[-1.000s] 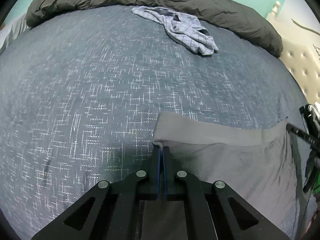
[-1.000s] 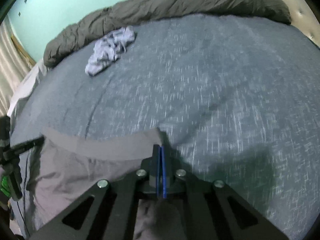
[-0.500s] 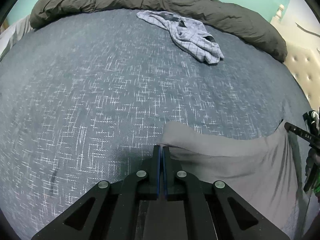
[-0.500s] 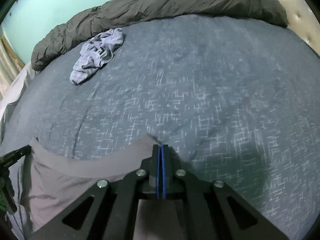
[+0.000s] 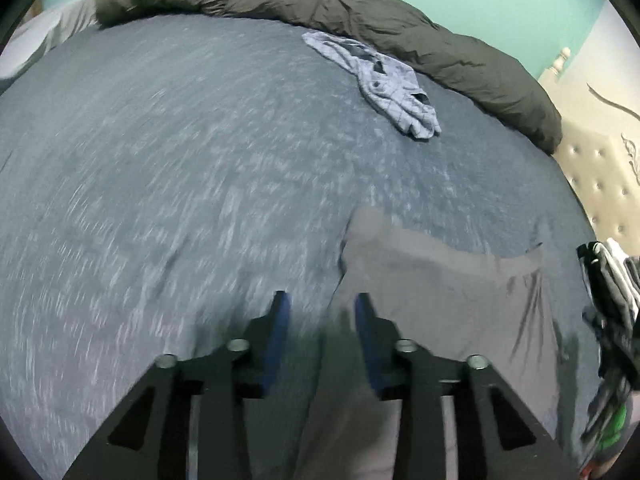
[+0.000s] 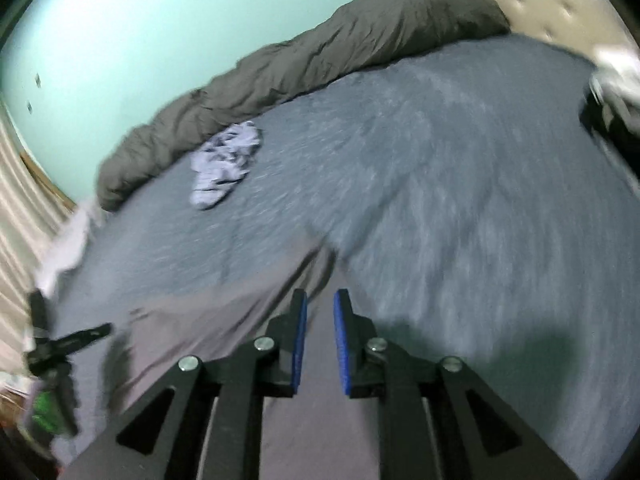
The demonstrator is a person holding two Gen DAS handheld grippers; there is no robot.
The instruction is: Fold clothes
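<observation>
On the left, the left gripper (image 5: 320, 312) hung low over the near part of the bed (image 5: 180, 200), its blue-padded fingers (image 5: 280, 320) spread apart and clasping nothing; the left edge of the grey garment (image 5: 440, 292) ran up between them, loose. That garment lay flat on the blue-grey bed cover at the near edge, its broad waistband-like hem (image 5: 420, 244) turned toward the far side of the bed. To the right of the garment's far corner in the left wrist view, the blurred shape of the right gripper (image 5: 608, 280) stood at the frame's rim. Across the bed from the grey garment, near the rumpled dark duvet (image 5: 360, 12) heaped along the far side, a crumpled pale checked garment (image 5: 384, 84) lay well apart from it. In the right wrist view the left gripper (image 6: 68, 344) showed as a dark blurred form just beside the grey garment's (image 6: 192, 336) left corner. The right gripper (image 6: 320, 308) hung over the garment's right part, jaws released, blue pads (image 6: 300, 340) parted with only bare cloth showing between them. Beyond it the bed cover (image 6: 460, 200) stretched to the duvet (image 6: 320, 52), with the checked garment (image 6: 224, 168) just beside the duvet. Both views were smeared by motion blur.
</observation>
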